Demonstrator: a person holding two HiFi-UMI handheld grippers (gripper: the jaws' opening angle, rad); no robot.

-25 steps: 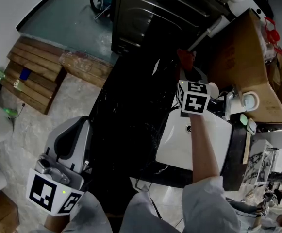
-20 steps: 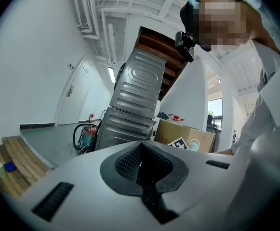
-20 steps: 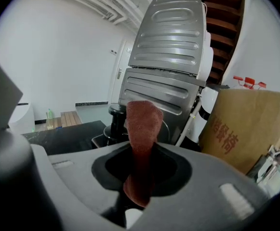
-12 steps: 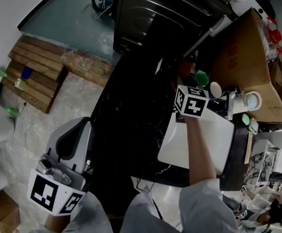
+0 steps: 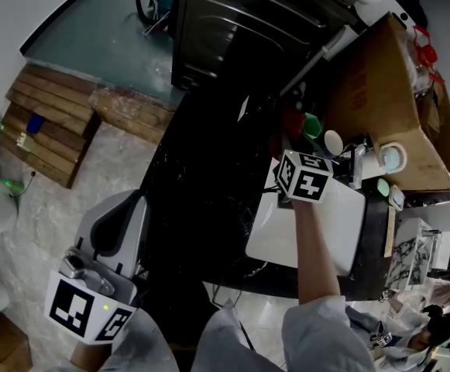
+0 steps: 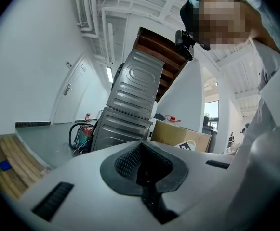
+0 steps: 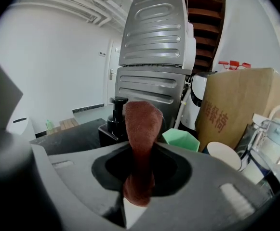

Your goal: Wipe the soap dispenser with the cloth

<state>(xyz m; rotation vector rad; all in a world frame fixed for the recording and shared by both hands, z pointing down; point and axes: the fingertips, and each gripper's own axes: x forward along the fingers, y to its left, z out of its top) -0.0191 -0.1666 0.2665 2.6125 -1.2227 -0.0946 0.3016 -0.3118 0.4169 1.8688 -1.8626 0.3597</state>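
1 right gripper (image 7: pixel 139 194): jaws clamped on cloth (image 7: pixel 142 129), eased back over the last 1 s. Cloth tip is just before the soap dispenser (image 7: pixel 112 121); contact unclear, wiping likely unfinished. 1 left gripper (image 6: pixel 147 189): jaws together, empty, well away from dispenser.

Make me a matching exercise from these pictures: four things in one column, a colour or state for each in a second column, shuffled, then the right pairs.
Things:
1. cloth
2. soap dispenser
3. cup
4. left hand-held gripper

Colours or states:
A. black, with a pump top
B. shut, nothing between its jaws
C. green
D. reddish-brown, clamped in the right hand-held gripper

Pairs: 1-D, 2-A, 3-C, 4-B
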